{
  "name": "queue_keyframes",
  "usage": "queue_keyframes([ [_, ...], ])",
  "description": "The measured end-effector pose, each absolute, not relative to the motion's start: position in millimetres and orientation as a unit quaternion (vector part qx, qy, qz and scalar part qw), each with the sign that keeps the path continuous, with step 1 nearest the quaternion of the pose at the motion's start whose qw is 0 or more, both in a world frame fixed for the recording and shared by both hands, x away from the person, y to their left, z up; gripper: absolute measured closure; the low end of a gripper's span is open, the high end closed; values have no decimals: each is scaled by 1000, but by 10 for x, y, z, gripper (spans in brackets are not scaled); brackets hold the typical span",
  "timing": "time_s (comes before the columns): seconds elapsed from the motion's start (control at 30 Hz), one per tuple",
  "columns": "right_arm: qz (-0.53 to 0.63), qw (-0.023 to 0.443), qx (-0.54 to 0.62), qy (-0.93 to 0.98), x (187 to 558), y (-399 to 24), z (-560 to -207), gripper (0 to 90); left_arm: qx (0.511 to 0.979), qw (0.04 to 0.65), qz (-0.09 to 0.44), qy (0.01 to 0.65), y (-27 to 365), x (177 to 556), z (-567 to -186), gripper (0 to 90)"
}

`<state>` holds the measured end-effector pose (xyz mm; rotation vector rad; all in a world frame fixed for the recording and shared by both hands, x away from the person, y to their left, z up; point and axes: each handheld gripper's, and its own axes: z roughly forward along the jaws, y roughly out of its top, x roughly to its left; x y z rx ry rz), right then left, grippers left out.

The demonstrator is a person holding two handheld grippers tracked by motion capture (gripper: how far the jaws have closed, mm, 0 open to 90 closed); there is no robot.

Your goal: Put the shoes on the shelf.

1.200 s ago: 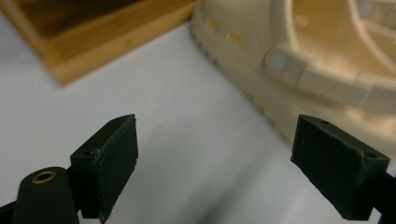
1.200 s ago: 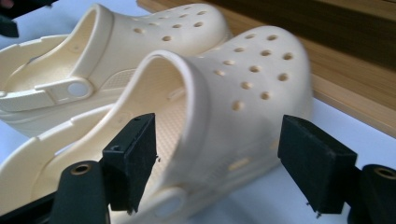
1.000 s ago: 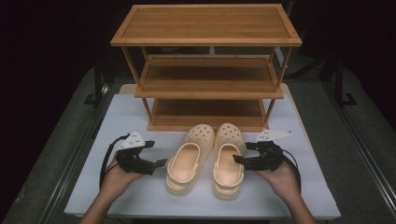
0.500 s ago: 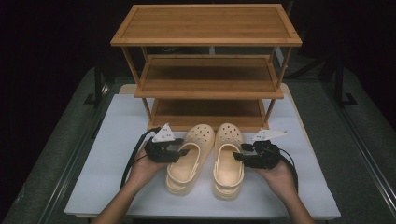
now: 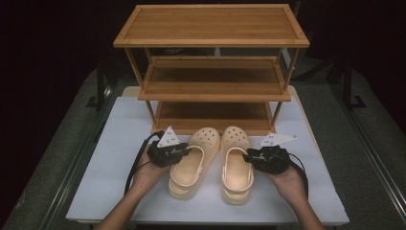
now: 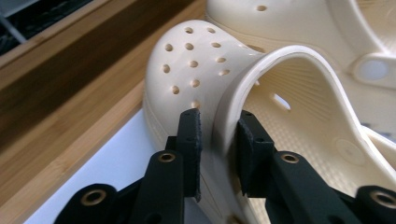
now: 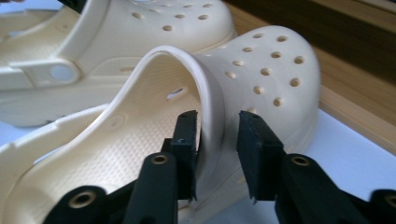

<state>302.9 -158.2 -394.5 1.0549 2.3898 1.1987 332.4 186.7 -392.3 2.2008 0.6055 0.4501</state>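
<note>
I had a pair of cream clogs side by side on the white table [image 5: 105,158], toes pointing to twelve o'clock toward the bottom tier of the bamboo shoe rack [image 5: 210,72], which stood at the far half of the table. My left hand [image 5: 148,173] held the left gripper [image 5: 184,152] at the nine o'clock side of the left clog [image 5: 191,163], and in the left gripper view its two black jaws straddled the outer rim of that clog's opening, one pad outside the wall and one inside; the outer pad looked to be against the wall, though I could not tell whether the inner one pressed it. My right hand [image 5: 287,179] held the right gripper [image 5: 248,157] at the three o'clock side of the right clog [image 5: 235,165]. In the right gripper view those jaws straddled that clog's rim the same way, the inner pad close against the wall and a visible gap between the outer pad and the foam, so that one was spread, not pinching. The two clogs lay just beside each other, just in front of the rack. Both cables trailed back toward my wrists.
</note>
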Motion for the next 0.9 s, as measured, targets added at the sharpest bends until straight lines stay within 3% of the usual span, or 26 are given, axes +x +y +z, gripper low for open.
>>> queue_keyframes([
  [0.37, 403, 196, 376, 811, 3016, -1735, -3887, 836, 855, 392, 212, 266, 1925, 3332, -3855, 815],
  [0.9, 410, 238, 377, 796, 3378, -1768, -3745, 844, 829, 401, 241, 307, 1944, 3663, -3647, 829],
])
